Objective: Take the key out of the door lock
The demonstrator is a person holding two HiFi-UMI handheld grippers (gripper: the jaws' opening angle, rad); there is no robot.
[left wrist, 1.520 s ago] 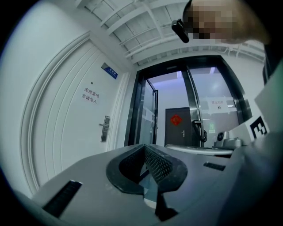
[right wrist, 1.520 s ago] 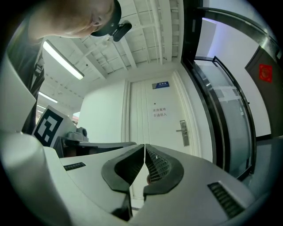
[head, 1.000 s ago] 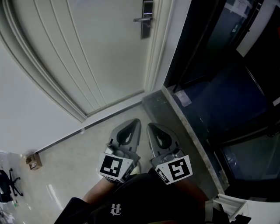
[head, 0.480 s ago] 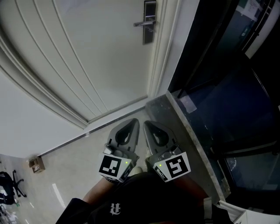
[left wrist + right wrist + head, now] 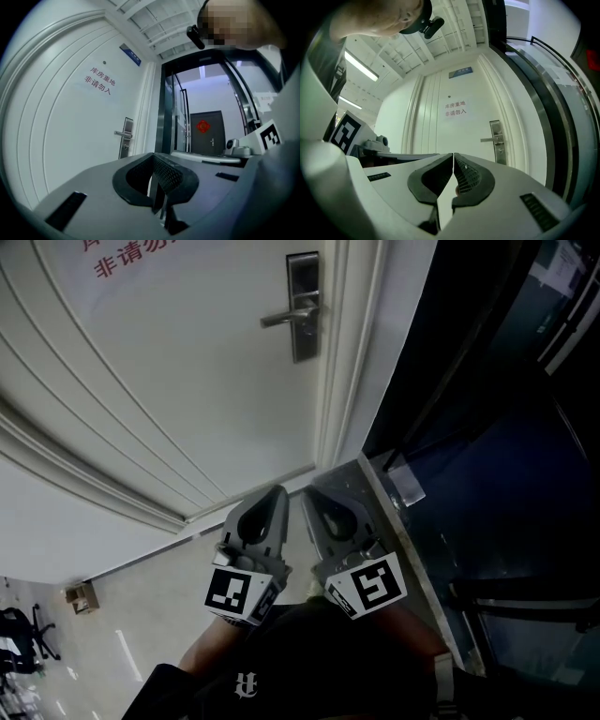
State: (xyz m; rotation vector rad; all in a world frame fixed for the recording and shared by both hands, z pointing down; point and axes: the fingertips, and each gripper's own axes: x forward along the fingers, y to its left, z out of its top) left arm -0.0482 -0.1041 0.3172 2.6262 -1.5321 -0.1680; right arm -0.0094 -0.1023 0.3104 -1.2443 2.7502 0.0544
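Note:
A steel lock plate (image 5: 302, 306) with a lever handle (image 5: 286, 317) sits on the white door (image 5: 187, 381), high in the head view and far from both grippers. The key is too small to make out. The plate also shows in the left gripper view (image 5: 126, 140) and the right gripper view (image 5: 498, 147). My left gripper (image 5: 277, 493) and right gripper (image 5: 309, 497) are held side by side low down, pointing at the door's foot. Each is shut with nothing between its jaws, as seen in the left gripper's (image 5: 152, 157) and right gripper's (image 5: 453, 155) own views.
Dark glass panels (image 5: 487, 427) stand to the right of the door frame, with a stone sill (image 5: 398, 512) at their base. Red lettering (image 5: 131, 254) is printed on the door. A small box (image 5: 82, 596) lies on the floor at the left.
The head view has tilted up and drawn closer to the door, so the lock sits lower and larger in frame. Both grippers have risen slightly and stayed shut.

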